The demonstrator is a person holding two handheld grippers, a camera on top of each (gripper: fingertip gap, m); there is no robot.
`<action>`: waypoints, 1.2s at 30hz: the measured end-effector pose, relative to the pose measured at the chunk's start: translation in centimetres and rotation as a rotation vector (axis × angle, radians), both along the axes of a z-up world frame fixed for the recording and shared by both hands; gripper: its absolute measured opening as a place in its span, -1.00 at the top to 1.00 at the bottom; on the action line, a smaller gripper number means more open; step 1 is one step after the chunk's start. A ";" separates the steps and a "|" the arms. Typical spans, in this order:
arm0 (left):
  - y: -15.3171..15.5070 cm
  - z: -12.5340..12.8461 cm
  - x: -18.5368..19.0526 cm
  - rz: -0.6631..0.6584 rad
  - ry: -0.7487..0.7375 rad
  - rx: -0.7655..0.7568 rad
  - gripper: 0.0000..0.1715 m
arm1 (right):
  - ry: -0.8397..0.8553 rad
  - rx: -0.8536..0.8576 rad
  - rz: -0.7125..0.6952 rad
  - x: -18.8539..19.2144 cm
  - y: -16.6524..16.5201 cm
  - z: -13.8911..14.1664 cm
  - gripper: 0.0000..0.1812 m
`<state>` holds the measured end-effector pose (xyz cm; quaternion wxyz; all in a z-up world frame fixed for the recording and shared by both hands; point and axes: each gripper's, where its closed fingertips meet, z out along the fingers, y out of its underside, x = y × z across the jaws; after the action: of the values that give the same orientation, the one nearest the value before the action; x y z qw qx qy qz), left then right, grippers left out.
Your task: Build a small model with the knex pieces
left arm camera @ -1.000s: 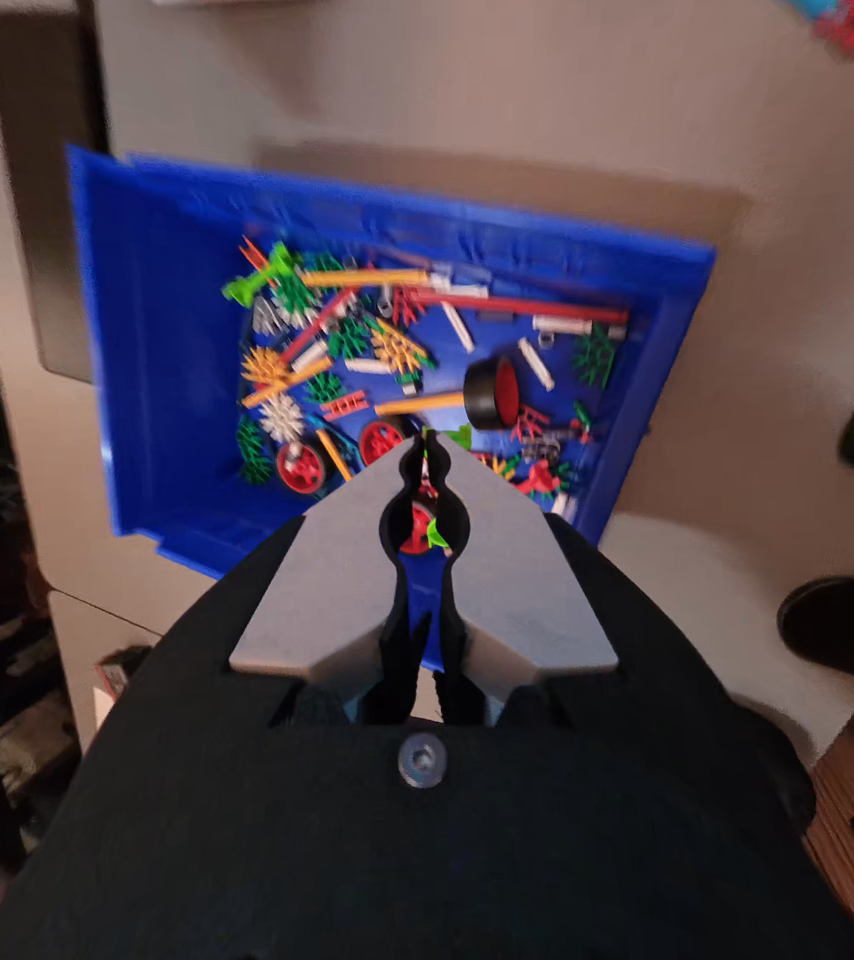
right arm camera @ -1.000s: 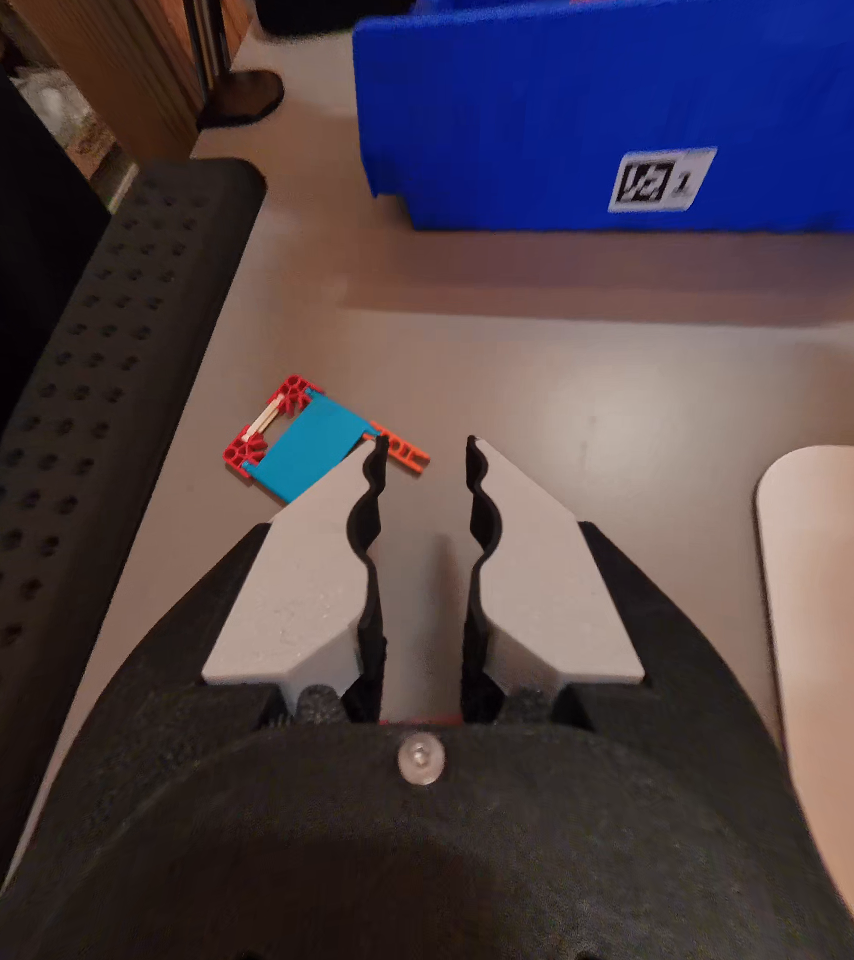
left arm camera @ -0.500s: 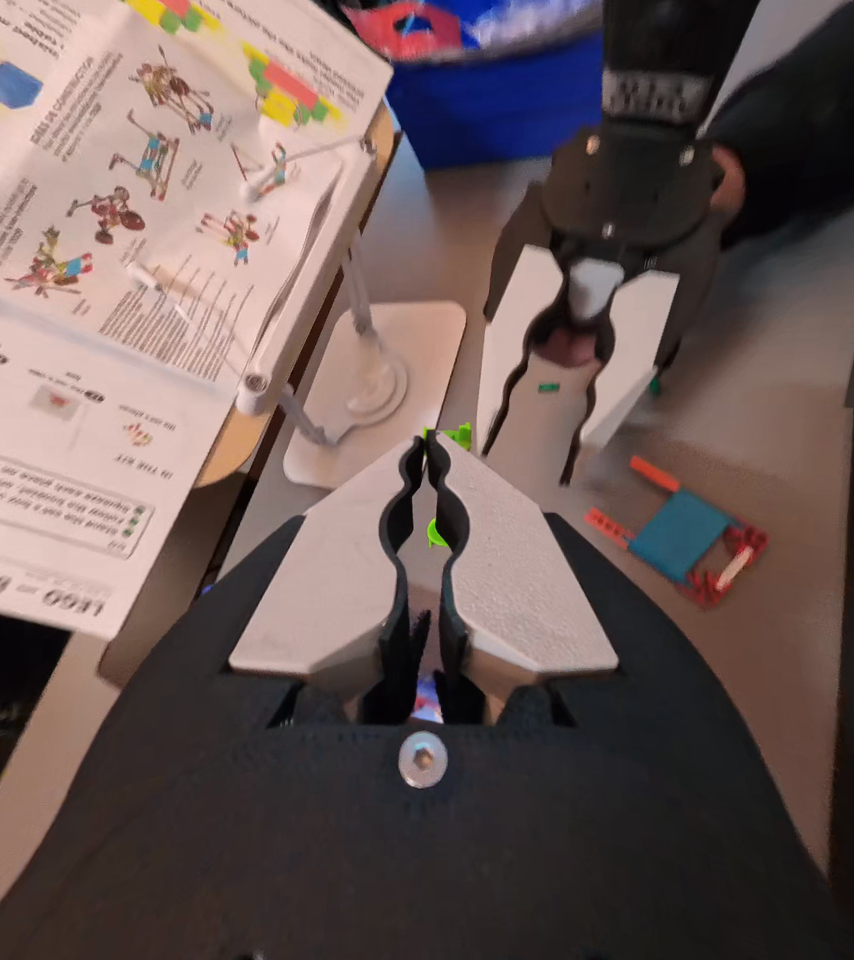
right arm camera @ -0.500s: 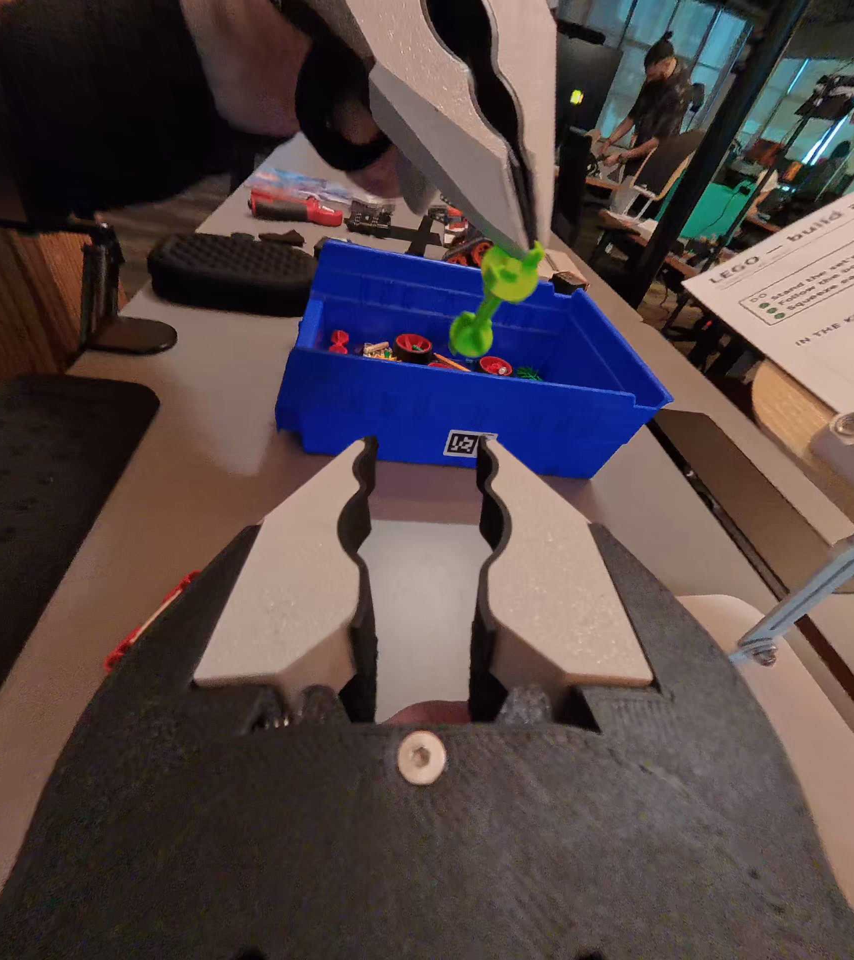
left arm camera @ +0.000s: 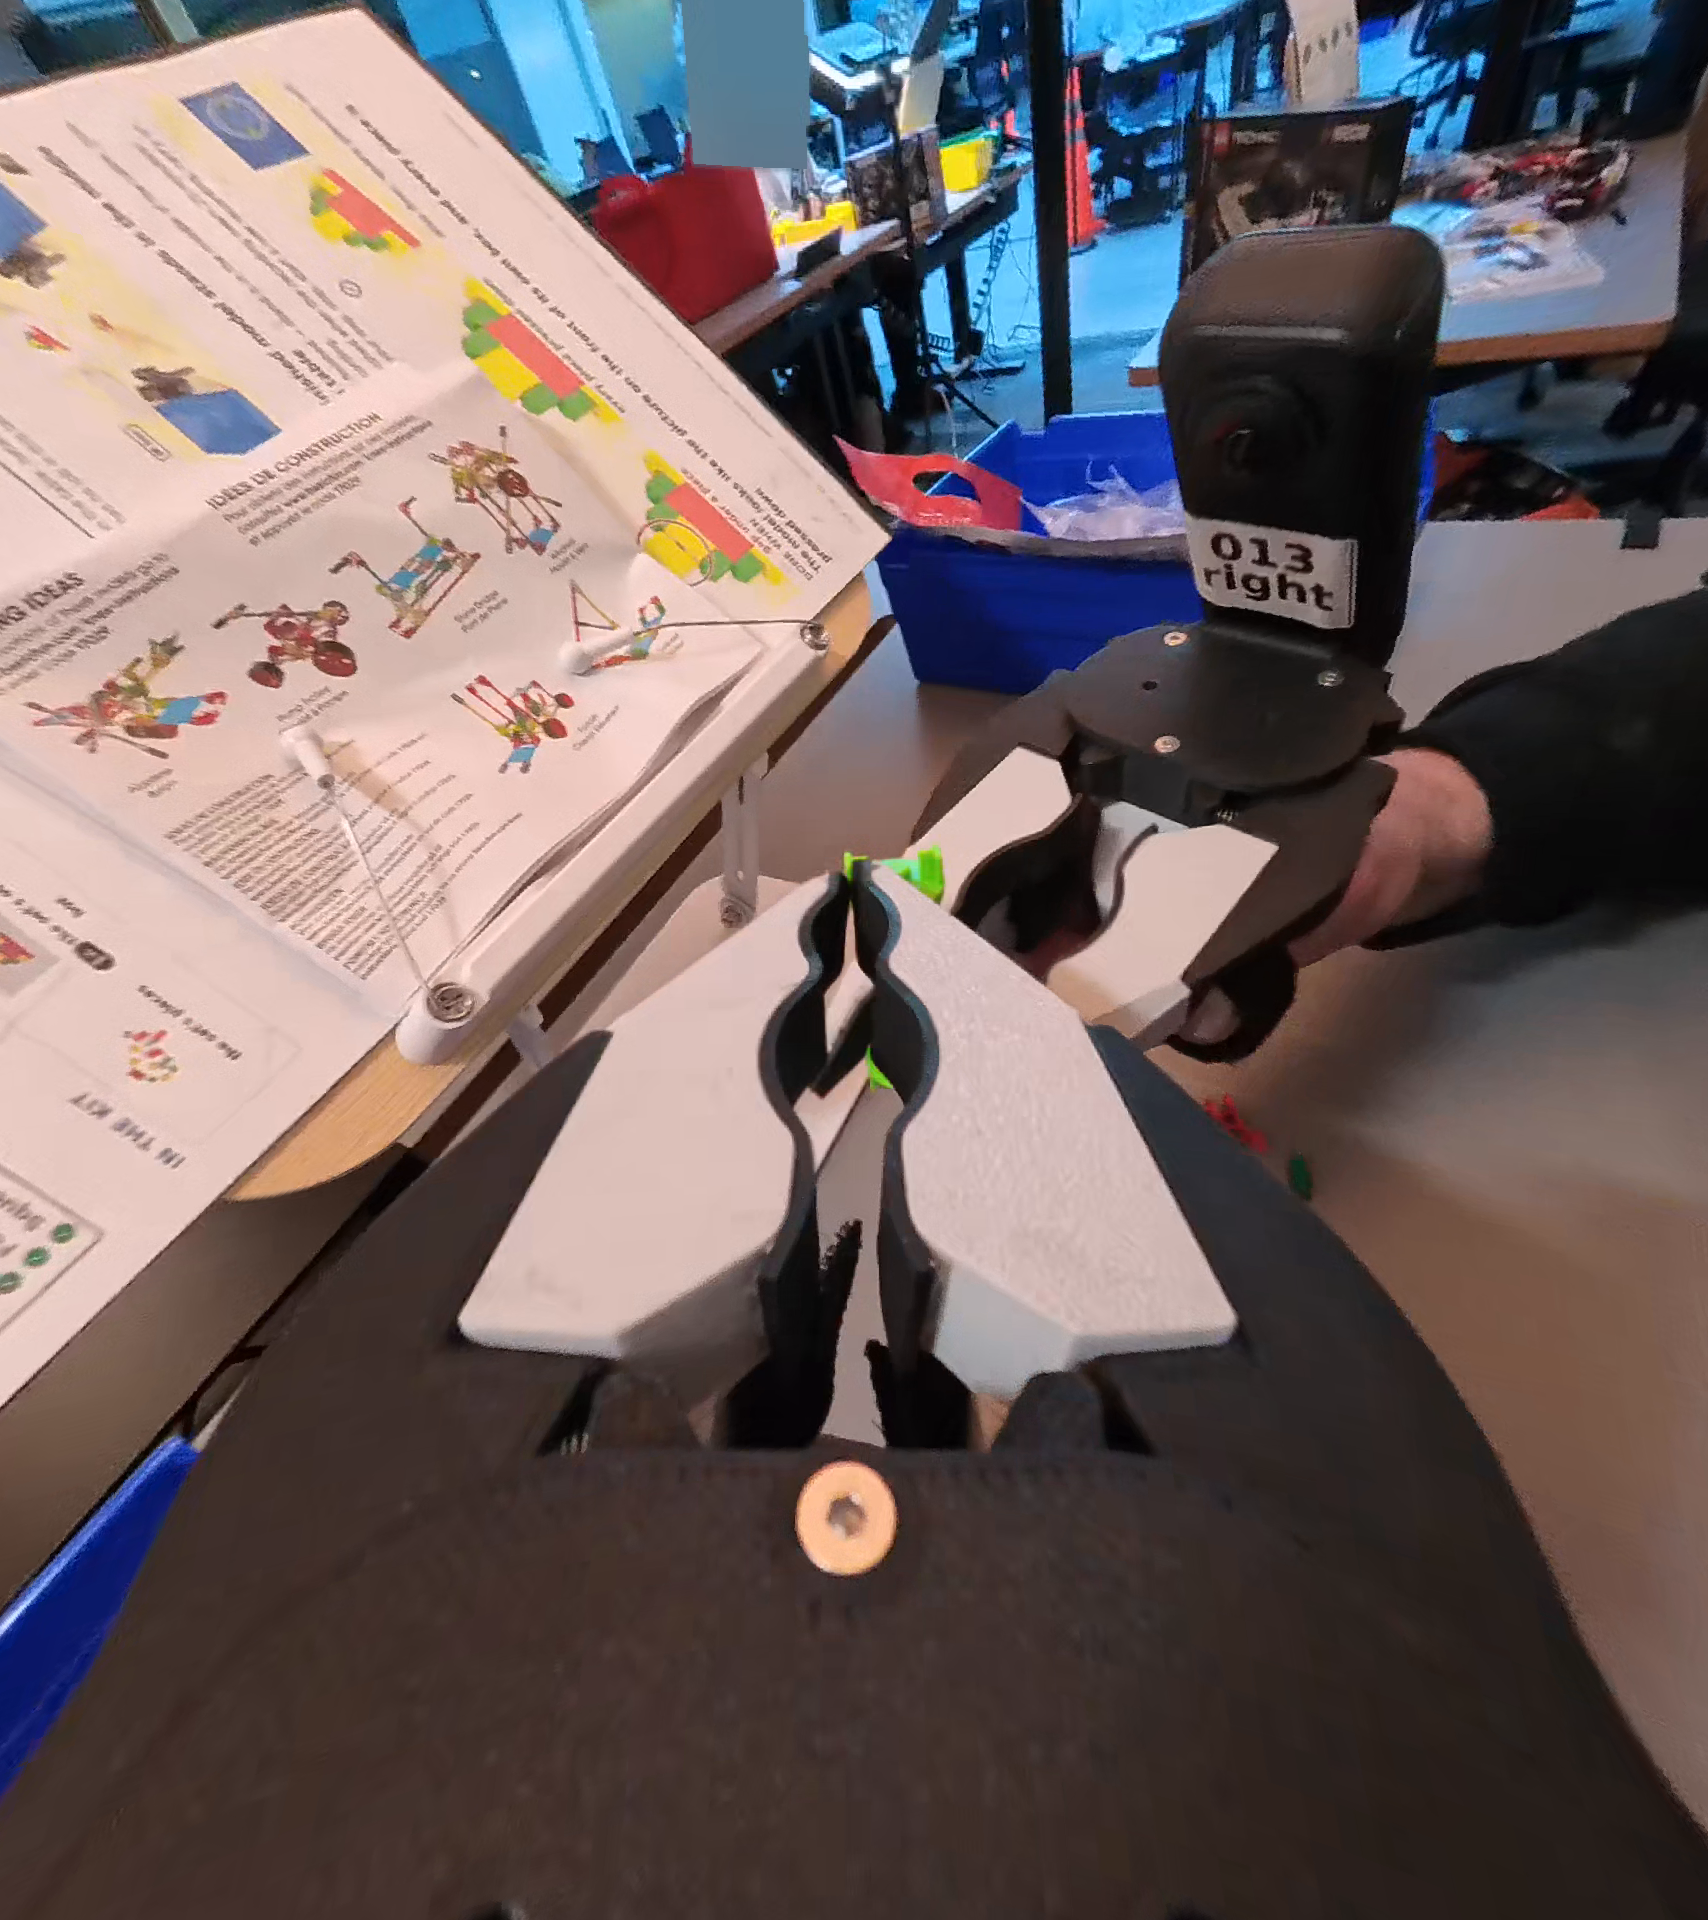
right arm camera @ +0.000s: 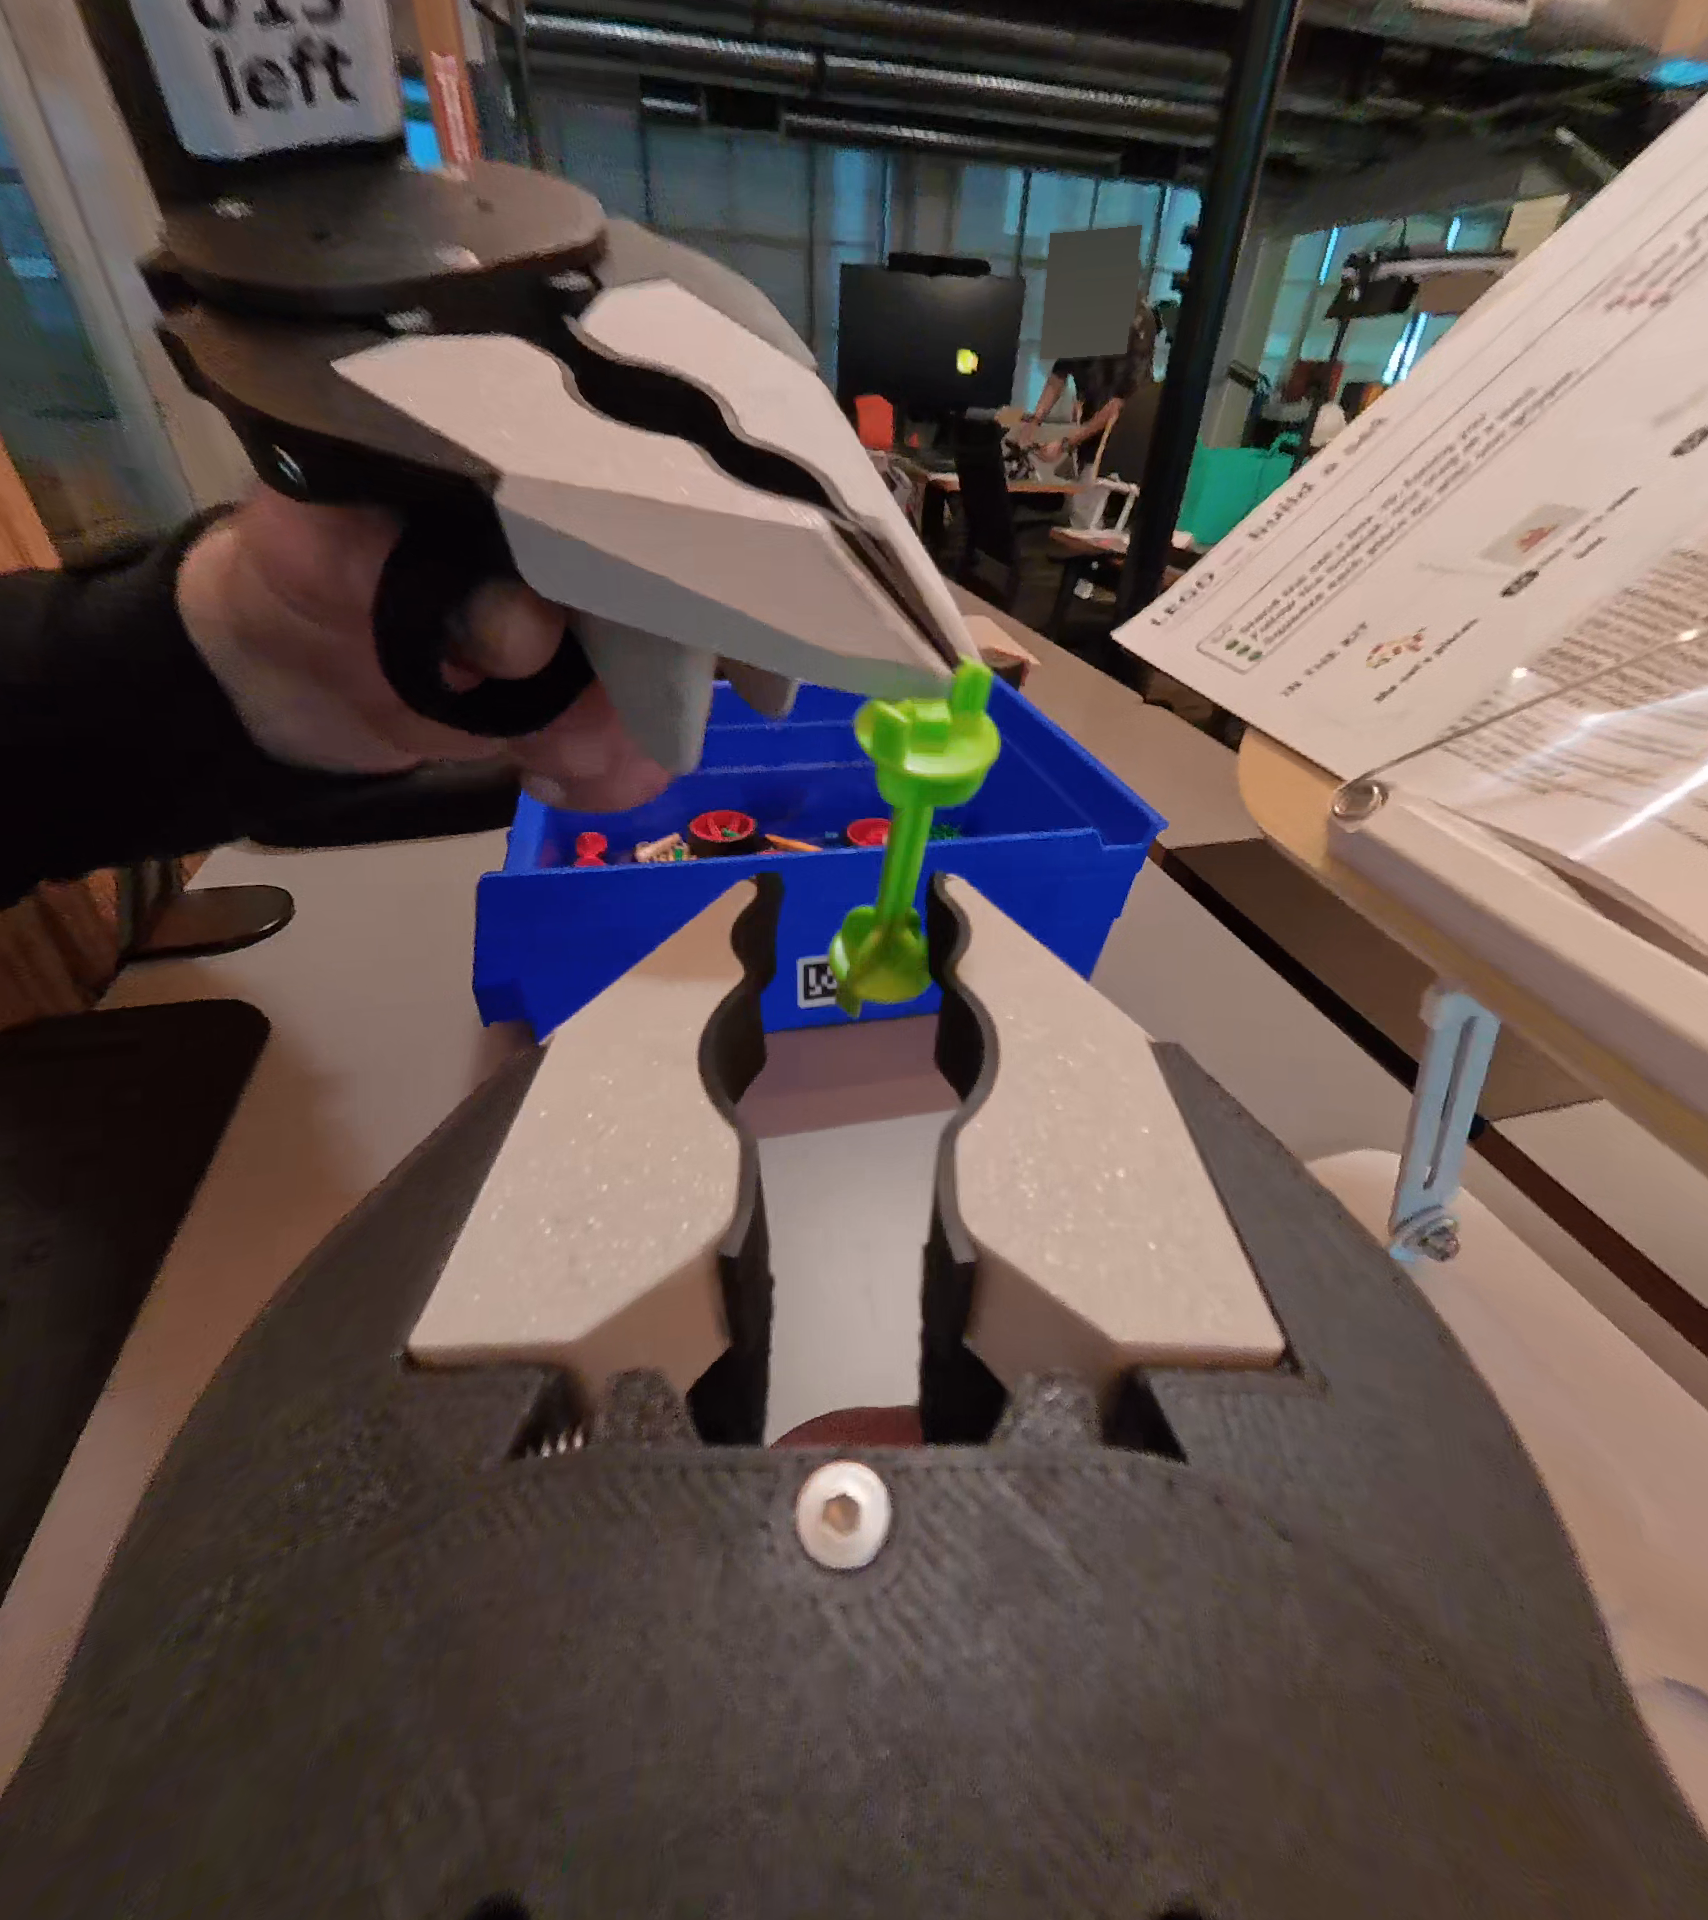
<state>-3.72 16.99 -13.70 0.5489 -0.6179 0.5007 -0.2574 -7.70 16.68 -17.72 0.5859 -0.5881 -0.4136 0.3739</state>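
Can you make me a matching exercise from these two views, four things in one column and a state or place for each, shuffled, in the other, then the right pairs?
Things
1. left gripper
2. right gripper
3. green rod piece
4. blue bin

States or places
A. hangs down from a pair of closed fingertips
B. jaws apart, nothing between them
C. sits on the table with small coloured parts inside
D. shut on a plastic part at its tips

Pairs: 1-D, 2-B, 3-A, 4-C
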 end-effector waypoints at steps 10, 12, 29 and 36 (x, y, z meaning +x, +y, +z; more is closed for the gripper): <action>-0.5 -0.6 -0.5 0.049 -0.125 -0.100 1.00 | 0.006 0.016 0.008 1.4 -0.2 1.1 0.97; -0.6 -0.8 -0.7 0.061 -0.168 -0.142 1.00 | -0.013 0.018 0.012 1.3 -0.4 1.1 0.98; -8.0 -15.5 -4.8 0.270 0.295 -0.305 0.45 | -0.499 -0.258 0.263 1.9 -3.2 -8.3 0.98; -11.3 -21.2 -5.6 0.299 0.474 -0.406 0.11 | -0.641 -0.206 0.292 1.8 -4.2 -11.0 0.98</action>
<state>-9.31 5.67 -34.93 0.3147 -0.8236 0.4569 -0.1178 -5.92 12.48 -28.73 0.3047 -0.6660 -0.6161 0.2900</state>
